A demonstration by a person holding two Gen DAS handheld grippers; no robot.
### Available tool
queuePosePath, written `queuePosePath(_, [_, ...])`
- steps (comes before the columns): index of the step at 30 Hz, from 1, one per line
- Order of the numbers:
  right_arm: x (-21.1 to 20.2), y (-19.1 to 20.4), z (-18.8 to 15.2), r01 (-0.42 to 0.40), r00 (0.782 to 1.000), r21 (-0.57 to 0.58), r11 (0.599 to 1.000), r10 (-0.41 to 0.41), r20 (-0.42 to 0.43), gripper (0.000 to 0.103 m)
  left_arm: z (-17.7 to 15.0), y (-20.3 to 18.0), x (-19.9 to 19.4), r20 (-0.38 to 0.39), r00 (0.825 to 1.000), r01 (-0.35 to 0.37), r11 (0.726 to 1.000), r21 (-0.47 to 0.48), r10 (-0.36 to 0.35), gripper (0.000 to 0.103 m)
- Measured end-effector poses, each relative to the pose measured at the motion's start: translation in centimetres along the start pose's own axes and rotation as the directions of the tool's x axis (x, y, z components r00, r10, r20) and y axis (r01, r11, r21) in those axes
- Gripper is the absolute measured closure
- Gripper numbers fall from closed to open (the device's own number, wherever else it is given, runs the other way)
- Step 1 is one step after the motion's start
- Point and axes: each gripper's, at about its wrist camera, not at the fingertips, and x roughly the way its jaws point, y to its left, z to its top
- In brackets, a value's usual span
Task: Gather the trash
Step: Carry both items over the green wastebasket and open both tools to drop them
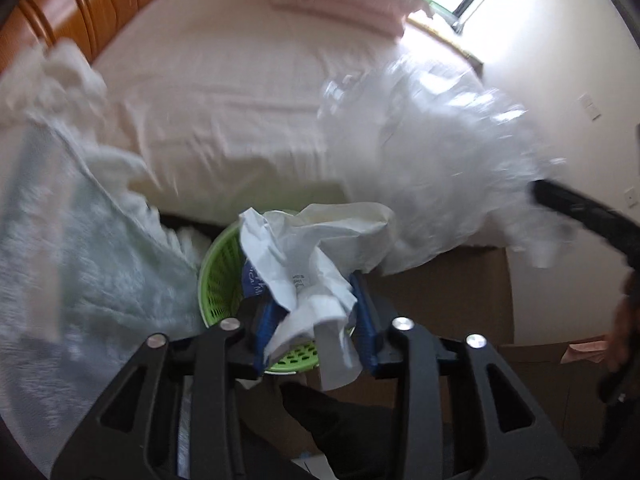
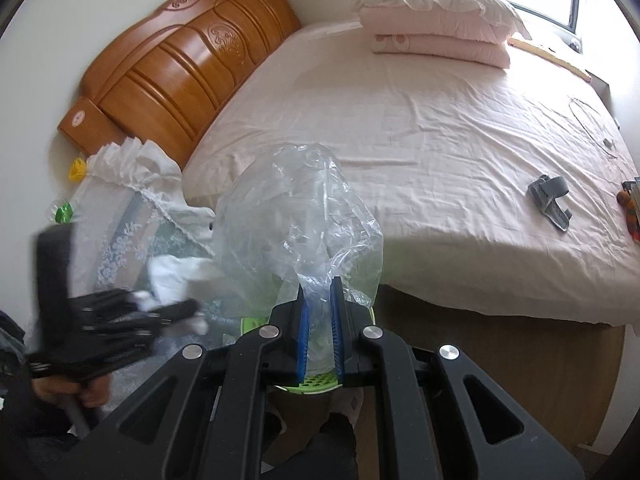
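Note:
My left gripper point(image 1: 316, 312) is shut on crumpled white paper and plastic trash point(image 1: 308, 264), held just above a green perforated basket point(image 1: 220, 280). My right gripper point(image 2: 320, 320) is shut on a clear plastic bag point(image 2: 296, 216) that billows upward over the same green basket point(image 2: 316, 380). The bag also shows as a blurred clear mass point(image 1: 432, 160) in the left wrist view. The left gripper appears blurred at the left of the right wrist view point(image 2: 120, 320).
A bed with a pink sheet point(image 2: 440, 152), stacked pillows point(image 2: 440, 20) and a wooden headboard point(image 2: 180, 68) lies behind. A grey strap point(image 2: 550, 196) rests on the sheet. White lace cloth point(image 2: 120, 208) covers a stand at left. Brown cardboard point(image 1: 448, 292) sits beside the basket.

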Motion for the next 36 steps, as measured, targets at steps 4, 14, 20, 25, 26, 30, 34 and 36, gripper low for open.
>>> queuePosePath(4, [0.5, -0.6, -0.6, 0.003, 0.999, -0.009, 1.000, -0.003, -0.033, 0.092, -0.1, 0.5, 3.1, -0.029, 0.999, -0.021, 0.998, -0.058, 0.019, 0.037])
queuePosePath(14, [0.8, -1.3, -1.1, -0.008, 0.999, -0.007, 1.000, 0.007, -0.046, 0.092, -0.2, -0.4, 2.3, 0.013, 1.000, -0.019, 0.993, -0.112, 0.021, 0.016])
queuePosePath(20, [2.0, -0.4, -1.3, 0.000, 0.998, -0.043, 0.999, -0.002, -0.062, 0.091, -0.4, 0.5, -3.1, 0.112, 0.993, -0.030, 0.987, -0.159, 0.048, 0.016])
queuePosePath(25, [5.9, 1.2, -2.2, -0.029, 0.990, -0.072, 0.997, 0.019, -0.138, 0.090, -2.1, 2.1, -9.7, 0.224, 0.966, -0.081, 0.976, -0.203, 0.127, 0.011])
queuePosePath(26, [7.4, 1.6, -2.6, -0.037, 0.985, -0.079, 0.996, 0.023, -0.169, 0.090, -2.5, 2.4, -10.9, 0.244, 0.959, -0.093, 0.973, -0.211, 0.145, 0.010])
queuePosePath(30, [12.3, 2.9, -4.3, -0.049, 0.962, -0.108, 0.993, 0.018, -0.272, 0.090, -4.1, 3.5, -14.3, 0.289, 0.934, -0.143, 0.959, -0.244, 0.212, 0.008])
queuePosePath(34, [17.2, 4.3, -5.8, -0.056, 0.929, -0.126, 0.990, 0.005, -0.369, 0.090, -5.0, 4.6, -15.8, 0.296, 0.924, -0.155, 0.945, -0.288, 0.242, 0.008])
queuePosePath(36, [18.9, 5.1, -6.3, -0.053, 0.918, -0.143, 0.988, -0.008, -0.397, 0.076, -5.5, 5.1, -16.0, 0.290, 0.924, -0.156, 0.938, -0.309, 0.249, 0.008])
